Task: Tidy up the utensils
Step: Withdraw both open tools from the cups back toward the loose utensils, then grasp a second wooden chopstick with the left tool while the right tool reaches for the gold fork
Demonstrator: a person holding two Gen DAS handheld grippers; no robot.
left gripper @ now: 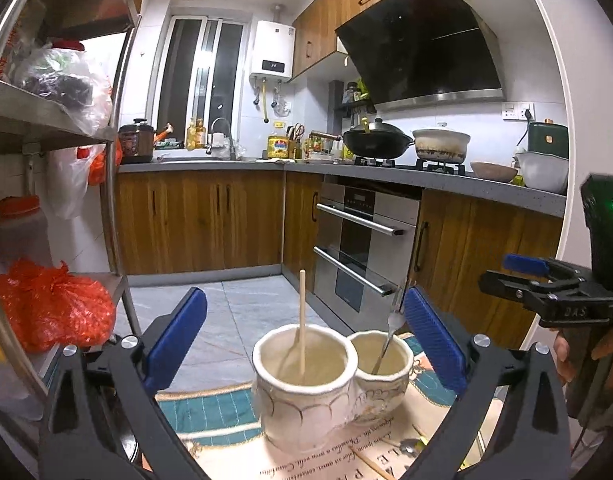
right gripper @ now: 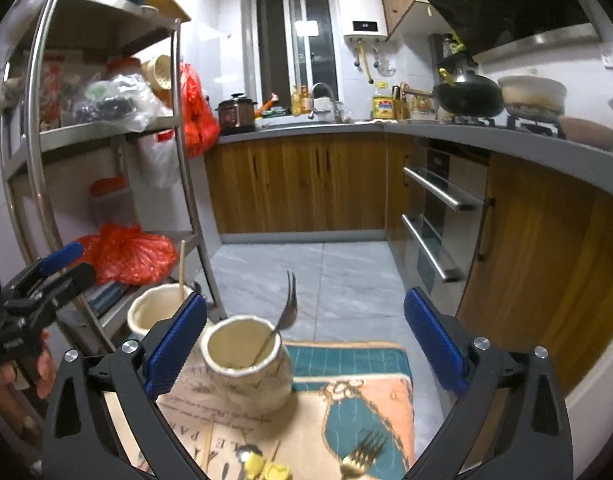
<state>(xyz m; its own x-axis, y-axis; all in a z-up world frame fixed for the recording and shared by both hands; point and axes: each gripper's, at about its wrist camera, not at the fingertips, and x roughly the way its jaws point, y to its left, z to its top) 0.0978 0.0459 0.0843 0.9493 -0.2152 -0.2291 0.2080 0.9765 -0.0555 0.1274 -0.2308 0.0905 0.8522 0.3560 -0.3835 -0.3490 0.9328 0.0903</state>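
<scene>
Two cream ceramic pots stand side by side on a patterned mat (right gripper: pixel 358 396). The larger pot (left gripper: pixel 302 384) holds a wooden chopstick (left gripper: pixel 302 320); the smaller pot (left gripper: pixel 382 376) holds a silver fork (left gripper: pixel 390 336). My left gripper (left gripper: pixel 306 340) is open, just short of the pots and holding nothing. My right gripper (right gripper: pixel 306 344) is also open and empty, behind the fork pot (right gripper: pixel 246 364), whose fork (right gripper: pixel 284 312) leans on the rim. Loose on the mat lie a gold fork (right gripper: pixel 360 456), a spoon (right gripper: pixel 246 454) and chopsticks (right gripper: pixel 208 444).
A steel shelf rack (right gripper: pixel 38 120) with bags stands close on the left. Wooden cabinets, an oven (left gripper: pixel 362 248) and a counter (left gripper: pixel 466 184) with a wok and pots line the back and right. A hand holds each gripper. Grey tiled floor (right gripper: pixel 326 280) lies beyond the mat.
</scene>
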